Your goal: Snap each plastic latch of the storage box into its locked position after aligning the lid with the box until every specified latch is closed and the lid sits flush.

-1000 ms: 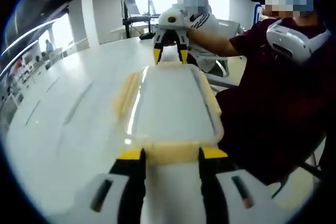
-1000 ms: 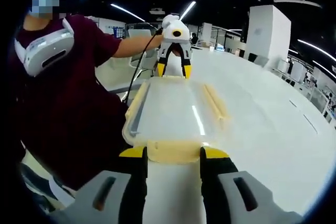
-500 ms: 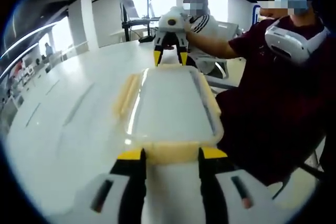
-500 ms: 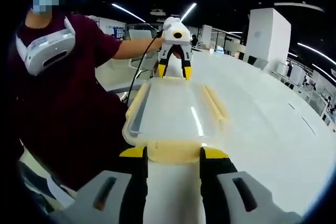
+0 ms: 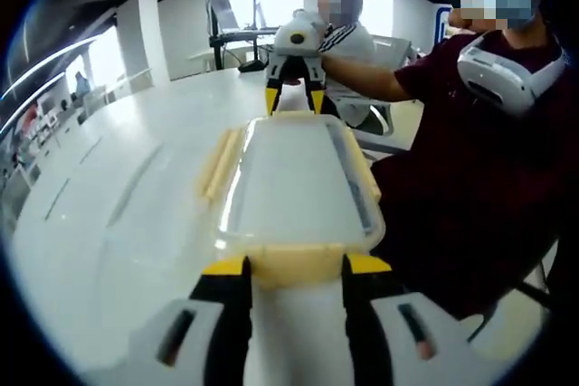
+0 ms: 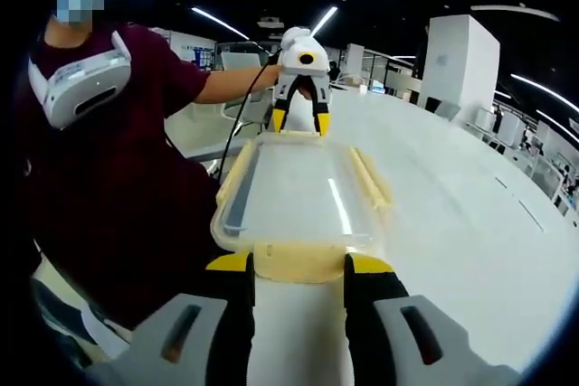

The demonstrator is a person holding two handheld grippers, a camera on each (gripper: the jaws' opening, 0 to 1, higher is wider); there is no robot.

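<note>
Box end (image 5: 295,264) under the lid (image 5: 297,178) hidden by left gripper (image 5: 295,270)

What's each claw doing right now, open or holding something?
Left claw: open, jaws astride the yellow end latch of the box.
Right claw: open, jaws astride the opposite end latch.

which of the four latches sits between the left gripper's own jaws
The end latch at the box's short side nearest the left gripper; the two long-side latches and the far-end latch lie beyond it.
</note>
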